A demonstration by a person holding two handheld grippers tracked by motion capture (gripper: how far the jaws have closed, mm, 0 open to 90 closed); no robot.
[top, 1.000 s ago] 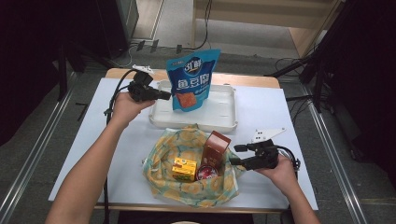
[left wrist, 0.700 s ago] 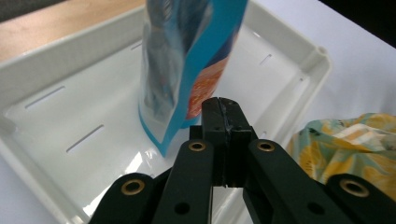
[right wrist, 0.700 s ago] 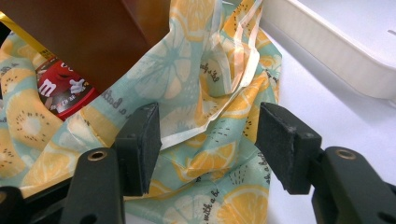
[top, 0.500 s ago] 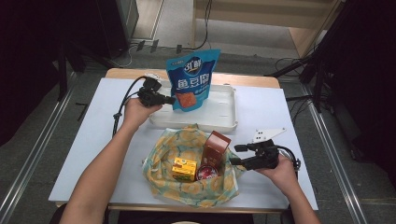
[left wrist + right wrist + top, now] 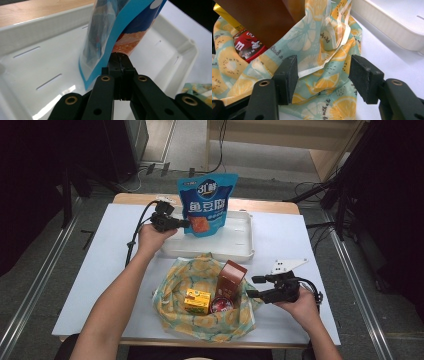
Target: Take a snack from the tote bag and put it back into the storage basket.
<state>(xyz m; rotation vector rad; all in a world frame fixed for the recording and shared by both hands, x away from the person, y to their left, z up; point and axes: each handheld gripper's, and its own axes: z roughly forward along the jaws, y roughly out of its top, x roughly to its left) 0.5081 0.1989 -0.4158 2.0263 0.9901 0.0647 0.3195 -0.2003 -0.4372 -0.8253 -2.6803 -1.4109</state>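
My left gripper [image 5: 184,223] was clamped on the near-left edge of the blue pouch [image 5: 206,202], which stood upright in the white tray [image 5: 235,247] at the far side of the table. The pinch covered only a thin seam, so the pouch could tip or slide out when lowered. I couldn't quite tell if its bottom touched the tray floor. My right gripper [image 5: 323,75] sat wide apart, holding nothing, over the fruit-print cloth [image 5: 329,82]; it might snag the ribbon [image 5: 337,37].
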